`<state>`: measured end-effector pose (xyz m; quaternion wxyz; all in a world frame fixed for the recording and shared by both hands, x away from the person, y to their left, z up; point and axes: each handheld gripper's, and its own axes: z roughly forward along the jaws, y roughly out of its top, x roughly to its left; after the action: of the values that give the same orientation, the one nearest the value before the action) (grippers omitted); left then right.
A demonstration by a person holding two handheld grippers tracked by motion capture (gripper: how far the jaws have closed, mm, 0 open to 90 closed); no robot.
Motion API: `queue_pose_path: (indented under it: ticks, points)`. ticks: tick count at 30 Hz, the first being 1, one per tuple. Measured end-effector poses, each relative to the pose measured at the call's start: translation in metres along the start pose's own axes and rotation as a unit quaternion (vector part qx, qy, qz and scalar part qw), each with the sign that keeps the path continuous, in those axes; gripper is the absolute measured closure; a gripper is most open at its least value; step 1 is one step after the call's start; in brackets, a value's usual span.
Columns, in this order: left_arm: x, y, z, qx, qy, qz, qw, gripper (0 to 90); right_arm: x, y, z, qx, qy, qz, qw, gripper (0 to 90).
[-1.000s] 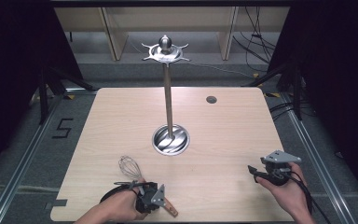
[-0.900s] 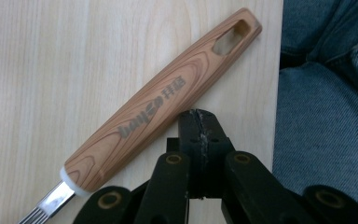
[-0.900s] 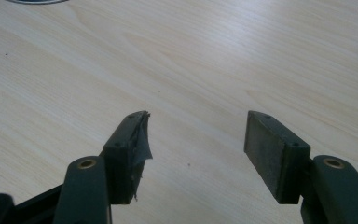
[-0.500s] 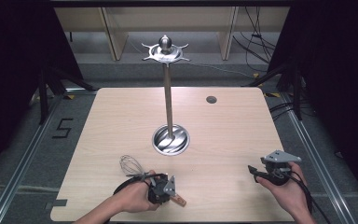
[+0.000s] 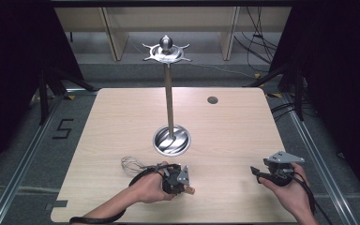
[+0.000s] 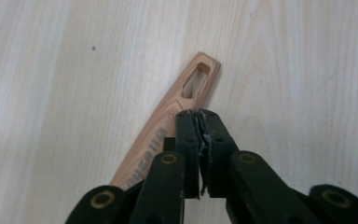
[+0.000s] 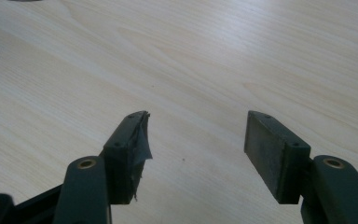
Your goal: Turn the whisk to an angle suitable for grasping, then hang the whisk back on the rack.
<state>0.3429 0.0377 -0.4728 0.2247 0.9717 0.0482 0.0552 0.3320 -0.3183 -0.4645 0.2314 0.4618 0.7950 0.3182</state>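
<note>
Near the front edge of the tabletop (image 5: 122, 117), left of its middle, our left gripper (image 6: 200, 140) had its fingers pressed together above the whisk's (image 5: 133, 165) wooden handle (image 6: 168, 130), apparently not clamping it. The hanging stand (image 5: 171, 138) at the centre was bare, so hanging seemed undone. Our right gripper (image 7: 196, 144) waited, fingers spread, near the front right corner.

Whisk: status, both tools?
Left tool shut, jaws together over the whisk's wooden handle; nothing seen clamped. Whisk flat on table. Right tool open, empty, above bare wood. Utensil stand mid-table, apart from both.
</note>
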Motion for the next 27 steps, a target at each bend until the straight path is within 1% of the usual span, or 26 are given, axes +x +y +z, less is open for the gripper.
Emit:
queue_pose_path:
  ticks: [1,2,3,4,5,6,7,8,9,11,12,13,14,15,16,17,18,19,20,21,22,23,24,25,26,27]
  points:
    - [0.002,0.001,-0.005,-0.002,0.000,0.009,1.0000,80.7,0.001,0.001,-0.001,0.006,0.001,0.015,0.9999,40.4]
    - [0.002,0.001,-0.008,-0.018,0.002,0.000,0.9998,77.8,0.002,0.000,0.000,0.009,0.002,0.020,0.9998,40.4]
    - [0.003,0.001,-0.011,-0.032,0.001,-0.008,0.9995,73.3,-0.003,0.000,0.002,-0.005,0.006,-0.004,1.0000,40.4]
    - [0.003,0.001,-0.011,-0.032,0.001,-0.008,0.9995,67.4,-0.001,0.000,0.000,0.001,-0.003,0.010,0.9999,40.4]
    - [0.007,0.000,-0.019,-0.029,0.011,0.006,0.9995,62.4,-0.001,-0.001,0.000,0.000,-0.004,0.011,0.9999,40.4]
    - [0.014,-0.002,-0.026,-0.004,0.017,0.032,0.9993,58.1,-0.001,-0.002,0.001,-0.007,-0.006,0.011,0.9999,40.4]
    - [0.015,-0.005,-0.028,-0.006,0.016,0.024,0.9996,52.3,0.000,-0.002,0.000,0.001,0.003,0.011,0.9999,40.4]
    - [0.015,-0.005,-0.028,-0.006,0.016,0.024,0.9996,48.7,-0.001,-0.002,-0.002,0.006,-0.004,0.006,1.0000,40.4]
    - [0.021,-0.007,-0.034,0.025,0.021,0.056,0.9979,48.7,-0.001,-0.002,-0.002,0.006,-0.004,0.006,1.0000,40.4]
    - [0.023,-0.012,-0.037,0.024,0.025,0.054,0.9979,40.8,-0.002,0.000,-0.002,-0.004,-0.006,0.002,1.0000,40.3]
    - [0.027,-0.015,-0.039,0.033,0.025,0.069,0.9968,40.8,-0.002,0.000,-0.002,-0.007,-0.007,-0.001,0.9999,40.3]
    - [0.032,-0.021,-0.041,0.037,0.029,0.083,0.9955,37.4,-0.001,0.001,-0.003,-0.007,-0.008,-0.006,0.9999,40.3]
    - [0.032,-0.021,-0.041,0.037,0.029,0.083,0.9955,36.7,-0.001,0.001,-0.003,-0.007,-0.008,-0.006,0.9999,40.3]
    - [0.035,-0.023,-0.041,0.037,0.029,0.089,0.9949,37.1,0.002,0.003,-0.004,-0.002,-0.006,0.010,0.9999,40.3]
    - [0.038,-0.028,-0.037,0.025,0.023,0.081,0.9961,37.2,0.003,0.003,-0.004,0.000,-0.005,0.018,0.9998,40.2]
    - [0.040,-0.030,-0.035,0.030,0.021,0.088,0.9954,37.5,0.002,0.003,-0.004,-0.001,-0.005,0.010,0.9999,40.2]
    - [0.039,-0.031,-0.031,0.016,0.017,0.072,0.9971,38.1,0.001,0.002,-0.003,-0.005,-0.006,-0.002,1.0000,40.2]
    - [0.042,-0.031,-0.031,0.034,0.017,0.092,0.9950,38.4,0.001,0.002,-0.003,-0.005,-0.005,-0.001,1.0000,40.2]
    - [0.042,-0.031,-0.031,0.034,0.017,0.092,0.9950,38.9,0.001,0.002,-0.003,-0.005,-0.005,-0.001,1.0000,40.2]
    - [0.040,-0.031,-0.026,0.023,0.011,0.079,0.9966,38.9,0.001,0.002,-0.003,-0.005,-0.006,-0.003,1.0000,40.2]
    - [0.041,-0.031,-0.023,0.026,0.008,0.082,0.9963,39.4,0.000,0.002,-0.002,-0.003,-0.006,-0.005,1.0000,40.2]
    - [0.044,-0.029,-0.024,0.044,0.007,0.102,0.9938,39.8,-0.001,0.001,-0.003,0.000,-0.006,-0.017,0.9998,40.1]
    - [0.044,-0.029,-0.023,0.044,0.004,0.103,0.9937,40.6,-0.001,0.001,-0.003,0.000,-0.006,-0.014,0.9999,40.1]
    - [0.043,-0.030,-0.021,0.034,-0.001,0.087,0.9956,42.1,0.001,0.001,-0.003,-0.005,-0.005,-0.003,1.0000,40.1]
    - [0.044,-0.029,-0.020,0.038,-0.002,0.085,0.9957,43.0,0.000,0.001,-0.003,-0.004,-0.005,-0.011,0.9999,40.0]
    - [0.047,-0.028,-0.021,0.058,-0.002,0.104,0.9928,44.3,0.002,0.002,-0.003,-0.006,-0.005,-0.003,1.0000,40.0]
